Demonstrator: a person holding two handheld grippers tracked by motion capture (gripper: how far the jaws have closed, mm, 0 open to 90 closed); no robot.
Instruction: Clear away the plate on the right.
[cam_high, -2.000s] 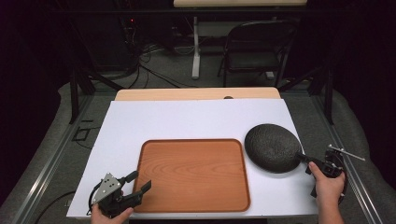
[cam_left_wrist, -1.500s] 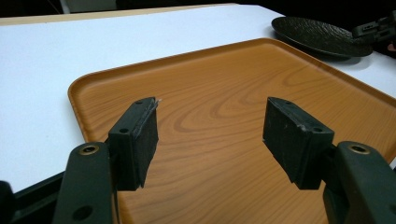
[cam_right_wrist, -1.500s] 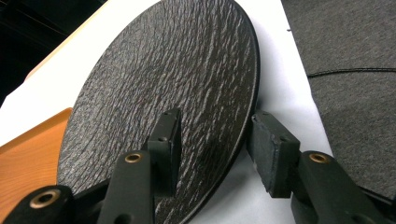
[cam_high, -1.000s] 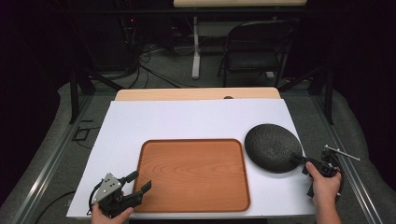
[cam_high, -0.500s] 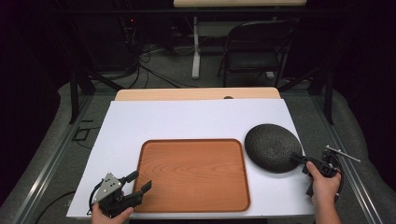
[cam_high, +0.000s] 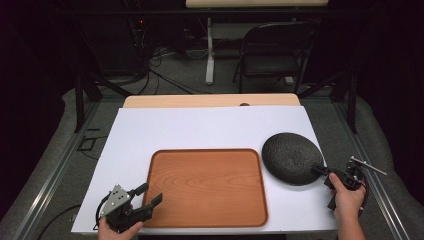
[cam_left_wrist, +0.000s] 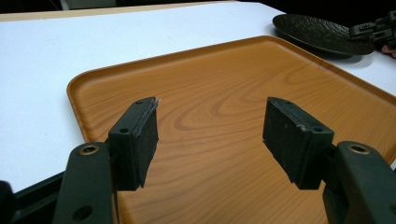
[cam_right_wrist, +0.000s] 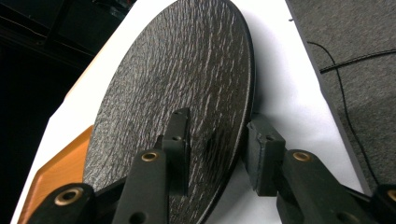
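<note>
- white table top (cam_high: 200, 130) holds wooden tray (cam_high: 207, 185) near centre-front and black textured plate (cam_high: 292, 157) just right of tray
- plate and tray lie close but apart, a thin strip of white between them in the high view
- tray is rectangular with rounded corners, low raised rim, wood grain, nothing on it
- left gripper (cam_high: 145, 196) at the tray's front-left corner, held by left hand (cam_high: 117, 231); jaws point toward the tray
- left gripper view: its 2 jaws stand wide apart over the tray (cam_left_wrist: 224, 116), nothing between them; plate (cam_left_wrist: 322, 32) seen far off at upper right with the other gripper at its edge
- right gripper (cam_high: 322, 172) at the plate's front-right rim, held by right hand (cam_high: 346, 200)
- right gripper view: 1 jaw lies over the plate's (cam_right_wrist: 177, 79) top face, the other sits at the outside of the rim, so the rim is between them; whether the pads actually press on it, cannot tell
- plate looks flat on the table in the high view
- wooden desk edge (cam_high: 210, 100) behind the white top, folding chair (cam_high: 272, 50) further back on the floor
</note>
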